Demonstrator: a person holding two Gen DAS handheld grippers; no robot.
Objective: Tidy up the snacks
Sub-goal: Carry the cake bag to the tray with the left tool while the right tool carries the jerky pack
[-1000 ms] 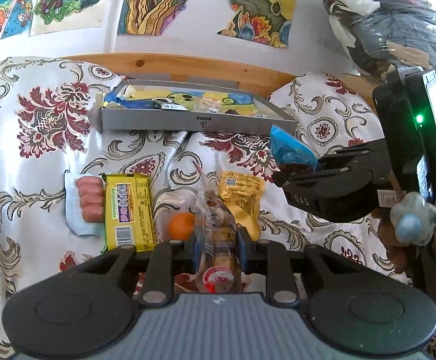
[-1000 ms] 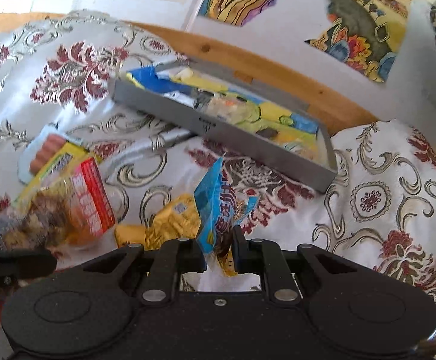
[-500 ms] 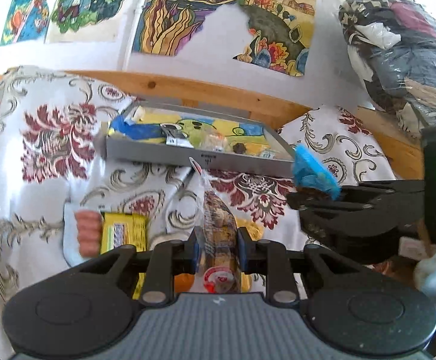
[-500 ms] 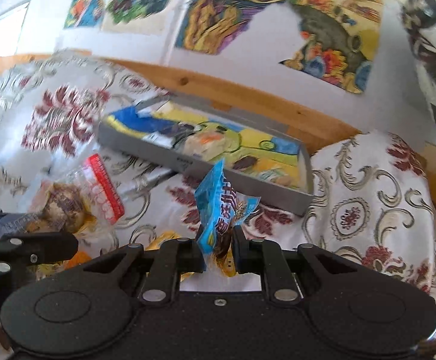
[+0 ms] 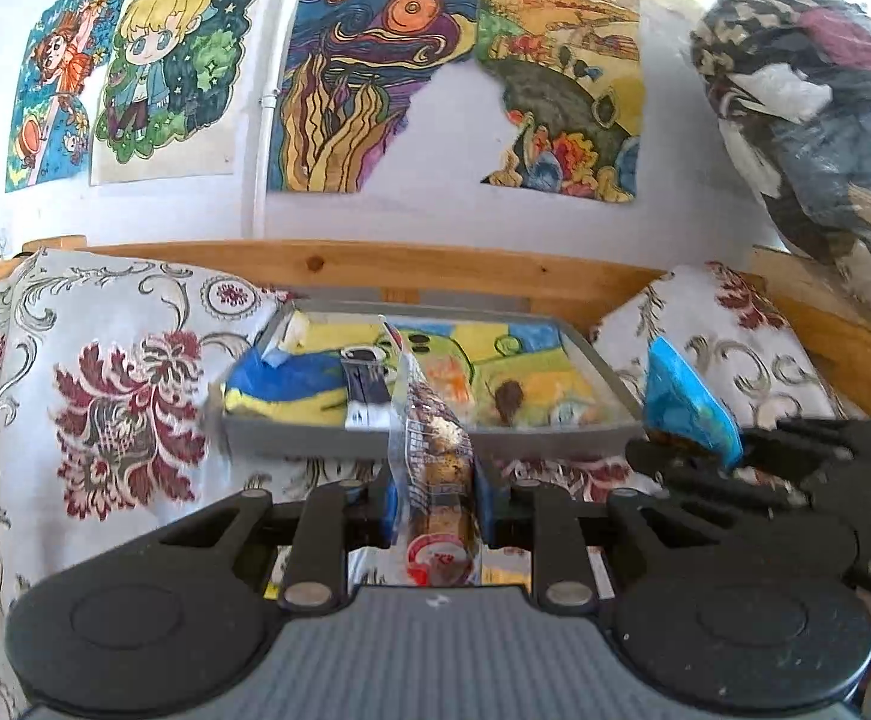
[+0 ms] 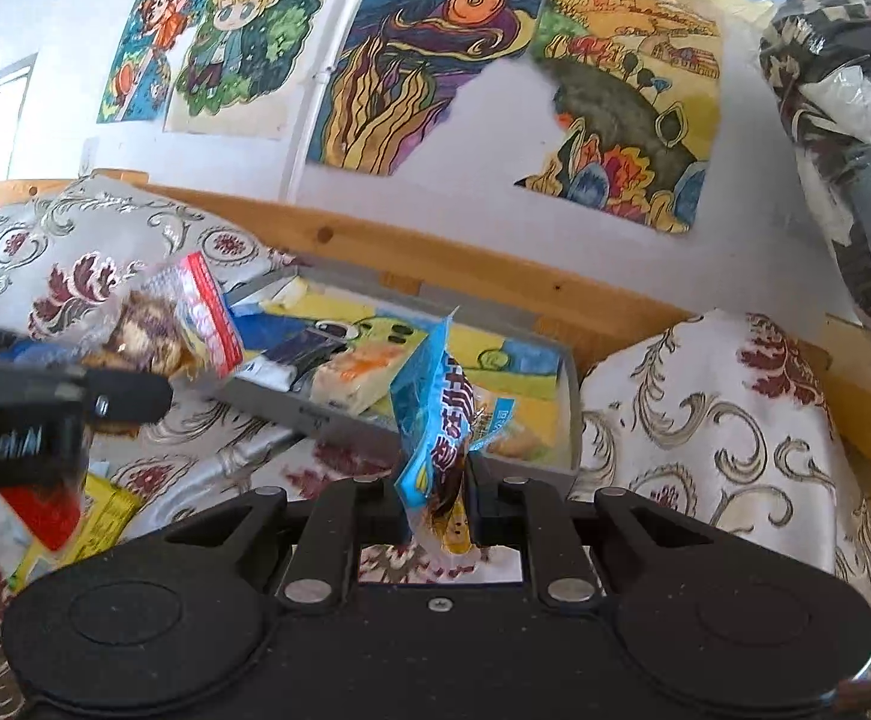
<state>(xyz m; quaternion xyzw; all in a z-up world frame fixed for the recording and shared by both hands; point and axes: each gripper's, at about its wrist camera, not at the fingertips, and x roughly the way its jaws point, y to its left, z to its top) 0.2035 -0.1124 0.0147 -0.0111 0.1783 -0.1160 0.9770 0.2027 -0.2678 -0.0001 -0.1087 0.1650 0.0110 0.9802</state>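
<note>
Here both carry loads toward the grey tray (image 5: 423, 441) ahead: left hand-held gripper (image 5: 435, 504) pinches a clear pastry packet (image 5: 435, 456), right hand-held gripper (image 6: 438, 504) a blue snack packet (image 6: 438, 414).

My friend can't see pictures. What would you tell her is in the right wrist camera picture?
The right gripper pinches a blue snack packet in its jaws, in front of a grey tray already holding snacks. At the left, the left gripper holds a clear bag of brown snacks; colourful drawings cover the wall behind.
</note>
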